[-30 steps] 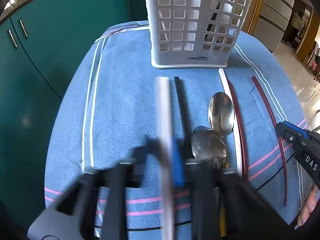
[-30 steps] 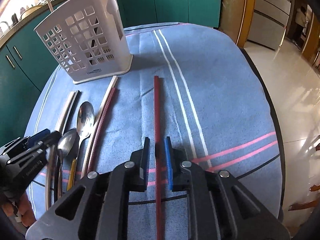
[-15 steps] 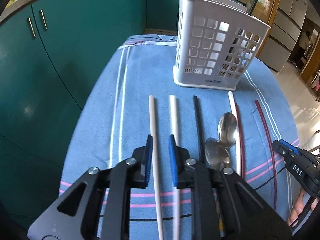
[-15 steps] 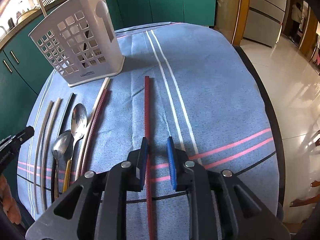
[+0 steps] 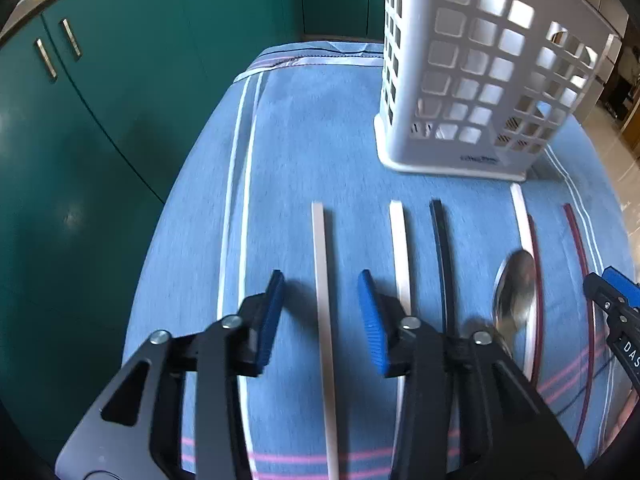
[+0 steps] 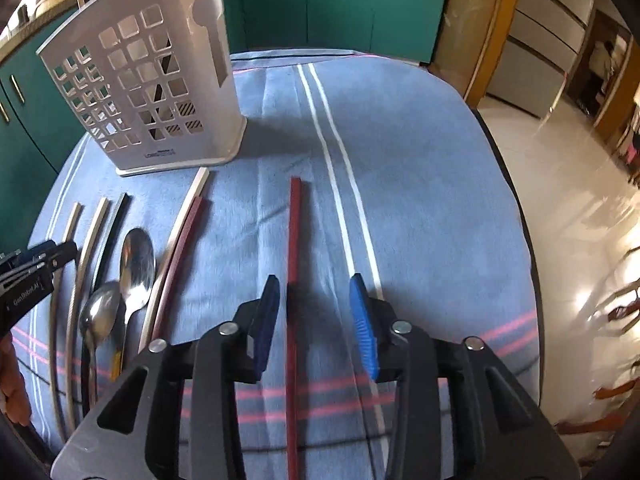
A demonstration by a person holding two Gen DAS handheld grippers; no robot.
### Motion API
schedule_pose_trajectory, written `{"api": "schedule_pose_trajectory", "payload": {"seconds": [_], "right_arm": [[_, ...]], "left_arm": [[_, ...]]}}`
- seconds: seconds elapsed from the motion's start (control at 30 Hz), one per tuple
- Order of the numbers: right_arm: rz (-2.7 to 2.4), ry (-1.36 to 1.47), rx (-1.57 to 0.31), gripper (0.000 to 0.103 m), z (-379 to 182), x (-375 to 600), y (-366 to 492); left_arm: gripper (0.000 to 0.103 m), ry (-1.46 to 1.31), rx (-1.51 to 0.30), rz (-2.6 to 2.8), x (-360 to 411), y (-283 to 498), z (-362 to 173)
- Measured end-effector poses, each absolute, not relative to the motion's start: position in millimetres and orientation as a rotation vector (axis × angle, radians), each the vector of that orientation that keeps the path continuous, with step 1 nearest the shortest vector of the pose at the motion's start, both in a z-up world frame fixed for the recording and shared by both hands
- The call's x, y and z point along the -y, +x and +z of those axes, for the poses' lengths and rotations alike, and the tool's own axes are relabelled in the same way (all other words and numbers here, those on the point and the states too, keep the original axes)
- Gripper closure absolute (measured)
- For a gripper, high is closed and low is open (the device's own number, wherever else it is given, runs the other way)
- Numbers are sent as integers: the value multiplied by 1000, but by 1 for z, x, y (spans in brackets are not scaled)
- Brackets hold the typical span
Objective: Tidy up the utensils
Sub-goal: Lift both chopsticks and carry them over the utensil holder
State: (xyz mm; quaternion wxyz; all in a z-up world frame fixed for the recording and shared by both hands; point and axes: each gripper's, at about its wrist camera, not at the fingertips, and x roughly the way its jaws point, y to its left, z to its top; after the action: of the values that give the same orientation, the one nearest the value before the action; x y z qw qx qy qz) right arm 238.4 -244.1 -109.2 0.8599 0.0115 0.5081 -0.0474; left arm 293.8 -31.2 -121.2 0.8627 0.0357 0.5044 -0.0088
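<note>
A: Your left tool (image 5: 320,312) is opening over the outermost white chopstick (image 5: 323,300). The stick lies flat between the jaws, pads clear of it, on the blue-clothed surface (image 5: 320,140) in front of the white caddy (image 5: 472,80).

B: And the right?

A: Your right tool (image 6: 314,316) is opening too, straddling the lone dark red chopstick (image 6: 295,232), which lies in front of the caddy (image 6: 148,92) and off to its right. Nothing is gripped by either.

B: How do you place these well?

A: I'd say let the jaws clear fully before you lift, so neither stick rolls. Keep each parallel to its neighbours: the second white chopstick (image 5: 398,248), the black chopstick (image 5: 442,248), the two spoons (image 6: 128,280) and the white-and-red pair (image 6: 184,232) nearest the caddy's front. Lift straight up, not sideways.
</note>
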Motion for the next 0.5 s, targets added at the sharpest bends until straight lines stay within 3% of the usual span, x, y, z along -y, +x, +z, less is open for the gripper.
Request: {"api": "schedule_pose_trajectory", "payload": {"seconds": [0.27, 0.37, 0.43, 0.47, 0.5], "right_arm": [[-72, 15, -1087, 63, -117, 240, 274], [-57, 13, -1088, 65, -118, 240, 279], [-40, 19, -1084, 75, -118, 241, 278], [-33, 24, -1082, 80, -117, 241, 277], [-24, 35, -1083, 92, -117, 243, 276]], "left_arm": [[51, 155, -1065, 7, 41, 318, -122], [51, 150, -1075, -2, 40, 324, -122], [58, 133, -1081, -17, 39, 327, -123], [69, 117, -1081, -43, 39, 326, -123], [74, 108, -1080, -62, 41, 325, -123]]}}
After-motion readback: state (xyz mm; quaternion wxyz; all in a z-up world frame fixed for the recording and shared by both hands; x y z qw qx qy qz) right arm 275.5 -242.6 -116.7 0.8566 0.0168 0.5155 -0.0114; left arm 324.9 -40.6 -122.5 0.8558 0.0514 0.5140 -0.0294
